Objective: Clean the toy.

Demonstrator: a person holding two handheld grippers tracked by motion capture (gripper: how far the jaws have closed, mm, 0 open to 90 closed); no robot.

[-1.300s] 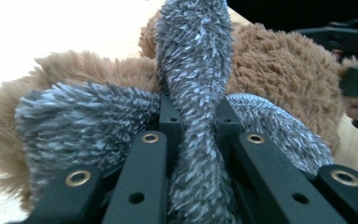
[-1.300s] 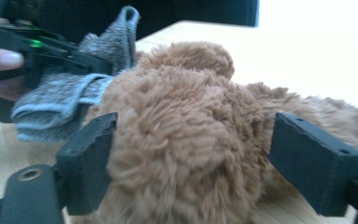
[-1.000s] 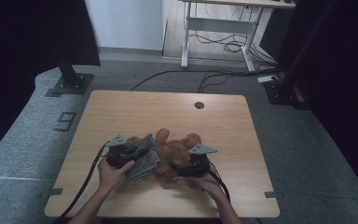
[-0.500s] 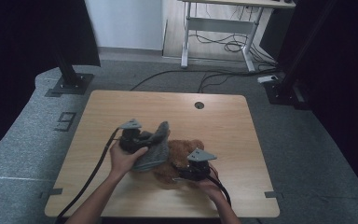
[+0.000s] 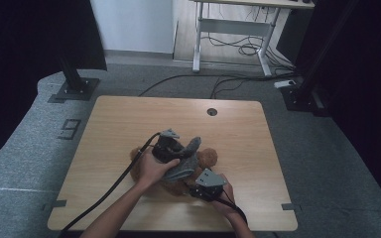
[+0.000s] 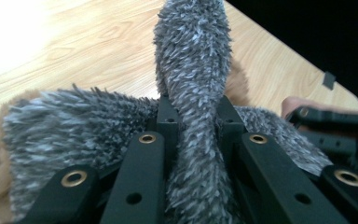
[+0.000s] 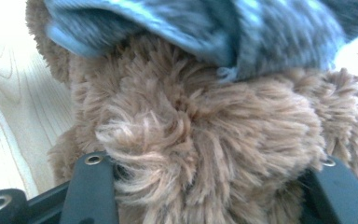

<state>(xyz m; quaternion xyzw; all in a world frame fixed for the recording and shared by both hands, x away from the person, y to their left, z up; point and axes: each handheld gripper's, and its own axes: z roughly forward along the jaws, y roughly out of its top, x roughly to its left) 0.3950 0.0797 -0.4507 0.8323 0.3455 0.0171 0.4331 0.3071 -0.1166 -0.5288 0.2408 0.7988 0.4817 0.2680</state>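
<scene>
A brown plush toy (image 5: 208, 157) lies on the wooden table (image 5: 129, 119), partly under a grey fuzzy cloth (image 5: 183, 166). My left gripper (image 5: 184, 150) is shut on a fold of that cloth and holds it lifted over the toy. In the left gripper view the cloth (image 6: 191, 46) rises pinched between the jaws of the left gripper (image 6: 193, 112), and the other hand's gripper (image 6: 335, 121) shows at the right. My right gripper (image 5: 192, 188) sits at the toy's near side. Its jaws have just been closing, and they squeeze the brown fur (image 7: 205, 121) under the cloth's edge (image 7: 242, 32).
A round cable hole (image 5: 212, 111) sits near the table's far edge. Black stand bases rest on the floor at far left (image 5: 74, 89) and far right (image 5: 302, 96). A white desk frame (image 5: 228, 29) with loose cables stands beyond. The left gripper's cable (image 5: 104, 198) trails to the near-left edge.
My left gripper has moved right and up, drawing the grey cloth across the plush toy. My right gripper has shifted slightly nearer and its jaws have closed onto the toy's fur.
</scene>
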